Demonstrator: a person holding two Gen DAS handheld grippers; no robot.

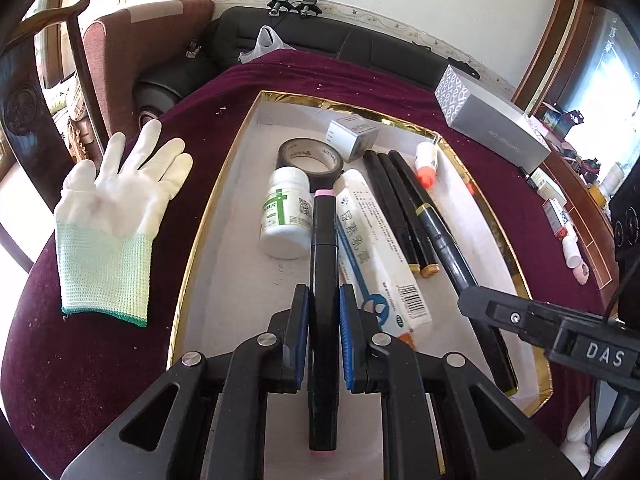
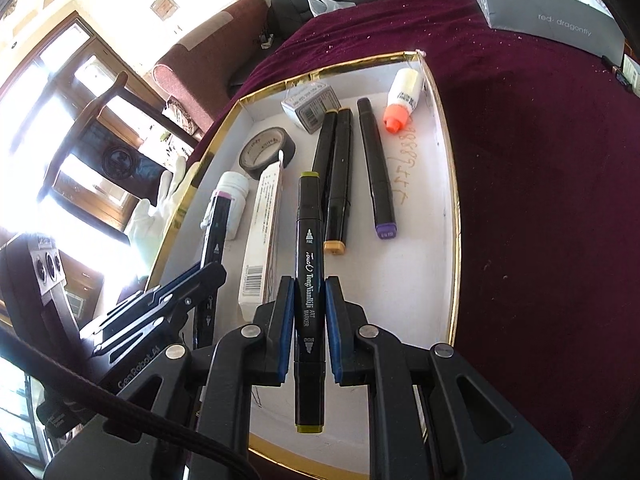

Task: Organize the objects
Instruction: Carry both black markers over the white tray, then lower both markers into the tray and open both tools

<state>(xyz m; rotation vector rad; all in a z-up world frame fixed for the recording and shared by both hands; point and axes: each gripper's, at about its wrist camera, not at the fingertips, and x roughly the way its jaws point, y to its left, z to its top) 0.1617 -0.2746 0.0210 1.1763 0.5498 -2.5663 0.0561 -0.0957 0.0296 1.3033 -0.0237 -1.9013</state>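
Markers sit clamped in both of my claws above the tray (image 1: 224,184). My left claw (image 1: 324,312) grips a black pink marker (image 1: 323,280) between its blue pads, the pink cap pointing away from the camera toward the pill bottle (image 1: 286,212). My right claw (image 2: 310,304) is closed on a black olive marker (image 2: 309,280), printed side up, its olive tip aimed at the far end of the tray.

From the left wrist view I see the tray's white floor with gold edging, resting on the bench (image 1: 100,360) under a dark red cloth. Inside lie the pill bottle on its side, a tape roll (image 1: 310,158) just behind it, an ointment box (image 1: 376,248) beside the bottle, and a small grey box (image 1: 352,136) at the far wall. Right of the ointment box lie more black markers (image 2: 340,176), side by side, with a purple marker (image 2: 376,168) a little apart from them. A small bottle with an orange cap (image 2: 402,100) lies in the far right corner.

Outside the tray, a white glove (image 1: 116,216) lies flat on the cloth to the left, and a long grey carton (image 1: 496,120) sits beyond the tray's far right corner.
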